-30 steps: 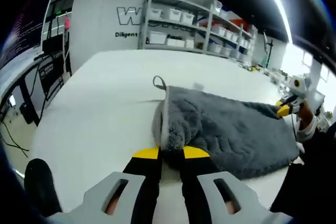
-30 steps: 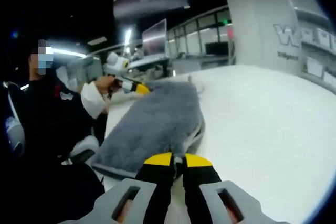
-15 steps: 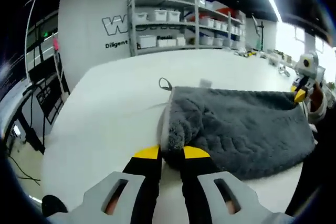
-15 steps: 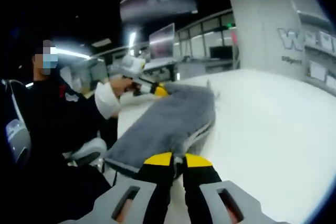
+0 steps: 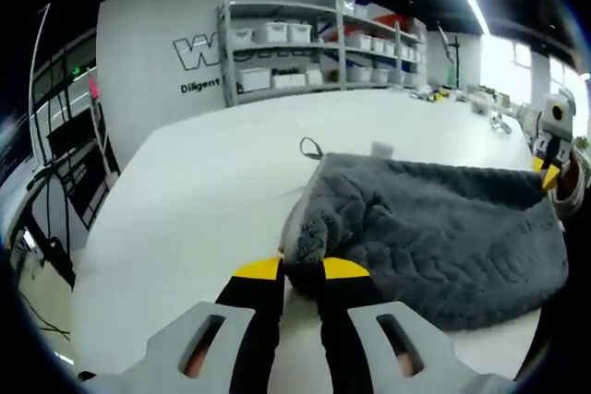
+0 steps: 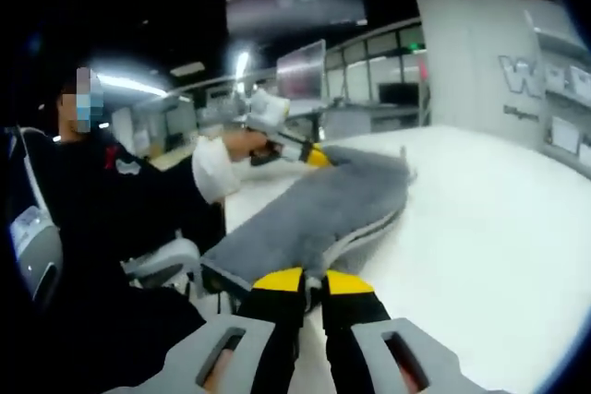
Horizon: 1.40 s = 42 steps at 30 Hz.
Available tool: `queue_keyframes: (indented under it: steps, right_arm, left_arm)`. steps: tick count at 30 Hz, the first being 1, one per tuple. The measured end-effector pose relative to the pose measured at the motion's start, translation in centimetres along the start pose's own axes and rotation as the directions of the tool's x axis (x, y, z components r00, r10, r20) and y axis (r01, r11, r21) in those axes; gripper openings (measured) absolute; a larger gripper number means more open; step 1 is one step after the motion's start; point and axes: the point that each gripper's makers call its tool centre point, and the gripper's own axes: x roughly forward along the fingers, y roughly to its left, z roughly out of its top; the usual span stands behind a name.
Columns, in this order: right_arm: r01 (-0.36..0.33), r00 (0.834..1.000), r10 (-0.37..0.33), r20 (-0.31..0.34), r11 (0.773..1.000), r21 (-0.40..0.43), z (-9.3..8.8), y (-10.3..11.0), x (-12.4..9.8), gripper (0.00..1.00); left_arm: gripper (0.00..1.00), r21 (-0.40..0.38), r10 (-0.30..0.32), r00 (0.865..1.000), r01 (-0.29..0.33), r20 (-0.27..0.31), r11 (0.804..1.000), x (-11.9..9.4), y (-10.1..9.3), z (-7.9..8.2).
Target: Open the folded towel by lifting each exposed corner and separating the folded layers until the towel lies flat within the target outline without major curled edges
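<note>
A grey fluffy towel (image 5: 434, 228) lies folded on the white table (image 5: 203, 191), with a small hanging loop (image 5: 309, 148) at its far corner. My left gripper (image 5: 301, 269) is shut on the towel's near corner, which bunches up between the yellow-tipped jaws. At the far right edge of that view the right gripper (image 5: 547, 173) pinches the opposite corner. In the right gripper view the towel (image 6: 323, 214) stretches away from my right gripper (image 6: 305, 280), which is shut on its near edge. The left gripper (image 6: 309, 156) holds the far corner there, in a person's hand (image 6: 242, 143).
Shelves with white bins (image 5: 305, 43) stand against the far wall beyond the table. The person in dark clothes (image 6: 102, 219) sits at the table's edge on a chair (image 6: 157, 260). Bare white table (image 6: 499, 228) spreads beside the towel.
Both cameras have shifted. The towel looks pulled a little further across the table between the two grippers. Both grippers have kept their hold on its corners.
</note>
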Motion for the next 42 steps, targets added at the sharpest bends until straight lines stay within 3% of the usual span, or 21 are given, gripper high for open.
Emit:
queue_keyframes:
  steps: [24, 42]
  right_arm:
    - [-0.027, 1.000, 0.027, -0.002, 0.999, -0.021, -0.5, 2.5, 0.0, 0.03]
    - [-0.050, 0.999, 0.049, -0.016, 0.998, -0.040, -1.2, 4.0, -0.2, 0.03]
  left_arm:
    - [0.13, 0.101, -0.050, 0.998, 0.054, -0.041, 0.993, 5.5, -1.9, 3.2]
    - [0.13, 0.130, -0.090, 0.995, 0.095, -0.046, 0.987, 8.8, -4.2, 5.0]
